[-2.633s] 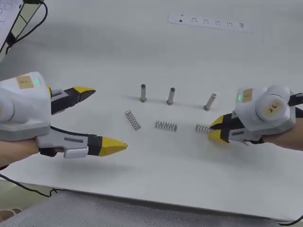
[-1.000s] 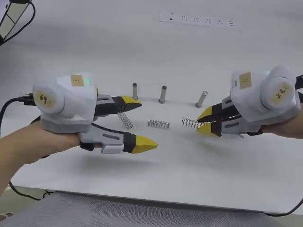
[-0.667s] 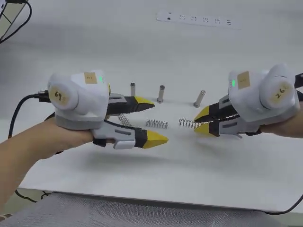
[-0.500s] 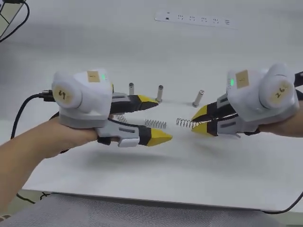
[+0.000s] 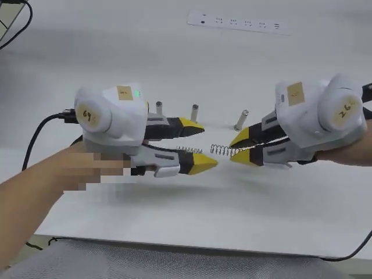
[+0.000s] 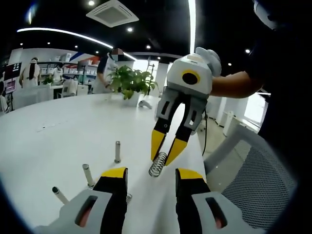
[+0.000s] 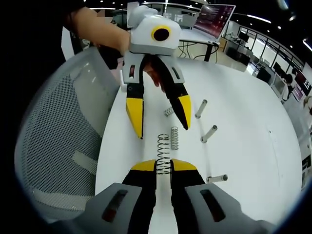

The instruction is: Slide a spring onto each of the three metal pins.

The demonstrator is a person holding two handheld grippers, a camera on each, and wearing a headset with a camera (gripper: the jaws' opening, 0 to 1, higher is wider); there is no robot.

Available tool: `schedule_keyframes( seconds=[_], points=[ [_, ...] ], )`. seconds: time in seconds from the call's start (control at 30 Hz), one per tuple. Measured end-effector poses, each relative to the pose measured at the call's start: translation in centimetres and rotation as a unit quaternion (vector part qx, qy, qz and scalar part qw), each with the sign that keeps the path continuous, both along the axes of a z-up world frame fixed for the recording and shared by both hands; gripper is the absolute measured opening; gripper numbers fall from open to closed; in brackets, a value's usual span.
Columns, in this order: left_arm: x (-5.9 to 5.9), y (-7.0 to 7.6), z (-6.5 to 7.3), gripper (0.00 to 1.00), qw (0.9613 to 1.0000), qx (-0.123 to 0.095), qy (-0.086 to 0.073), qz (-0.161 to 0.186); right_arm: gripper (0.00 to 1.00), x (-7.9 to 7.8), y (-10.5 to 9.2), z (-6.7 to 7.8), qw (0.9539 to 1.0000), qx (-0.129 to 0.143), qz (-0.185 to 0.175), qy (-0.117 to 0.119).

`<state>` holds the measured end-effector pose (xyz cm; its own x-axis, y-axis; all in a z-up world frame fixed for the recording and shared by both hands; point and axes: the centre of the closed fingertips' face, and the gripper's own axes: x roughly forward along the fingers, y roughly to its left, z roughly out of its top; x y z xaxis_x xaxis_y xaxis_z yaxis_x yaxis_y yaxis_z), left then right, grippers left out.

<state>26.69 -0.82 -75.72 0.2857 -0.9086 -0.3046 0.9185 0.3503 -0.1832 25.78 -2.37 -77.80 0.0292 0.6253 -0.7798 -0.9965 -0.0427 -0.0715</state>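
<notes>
The white worktop (image 5: pixel 261 203) takes up most of the head view, with a grey mesh chair (image 7: pixel 53 141) at its near edge. The left gripper (image 5: pixel 203 144) hovers over the middle of the worktop, its yellow-tipped jaws spread wide. The right gripper (image 5: pixel 232 152) faces it tip to tip, jaws pressed onto one end of a spring (image 5: pixel 221 150). The spring's free end sticks out towards the gap between the left gripper's jaws, close to them but apart.

A white power strip (image 5: pixel 239 24) lies along the far edge. Three metal pins stand in a row across the middle, behind the grippers: the left pin (image 5: pixel 158 107), the middle pin (image 5: pixel 194 112) and the right pin (image 5: pixel 242 120). All three are bare.

In the right gripper view a second spring (image 7: pixel 174 137) lies on the worktop just beside the held one. A third spring (image 7: pixel 168 111) lies further on, under the left gripper.
</notes>
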Motion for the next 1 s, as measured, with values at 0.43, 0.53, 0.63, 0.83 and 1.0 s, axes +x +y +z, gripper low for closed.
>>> schedule_keyframes(
  seconds=[0.43, 0.53, 0.63, 0.83, 1.0],
  points=[
    [0.0, -0.9, 0.0, 0.19, 0.9999, 0.002, -0.009, -0.014, 0.08, -0.3, 0.2, 0.5, 1.0000, 0.007, 0.007, 0.000],
    [-0.1, -1.0, 0.0, 0.18, 0.9998, 0.001, -0.009, -0.017, 0.08, -0.4, 0.3, 0.6, 0.9999, 0.009, 0.009, 0.000],
    [-0.2, -1.1, 0.0, 0.16, 0.9998, -0.001, -0.007, -0.019, 0.08, -0.4, 0.5, 0.9, 0.9998, 0.015, 0.010, 0.002],
    [-0.4, -1.2, 0.1, 0.11, 0.9997, -0.004, -0.006, -0.024, 0.08, -0.3, 0.7, 1.0, 0.9998, 0.018, 0.013, -0.001],
    [-0.6, -1.3, 0.1, 0.05, 0.9995, -0.002, -0.009, -0.029, 0.08, -0.3, 0.7, 1.2, 0.9997, 0.021, 0.015, 0.001]
  ],
)
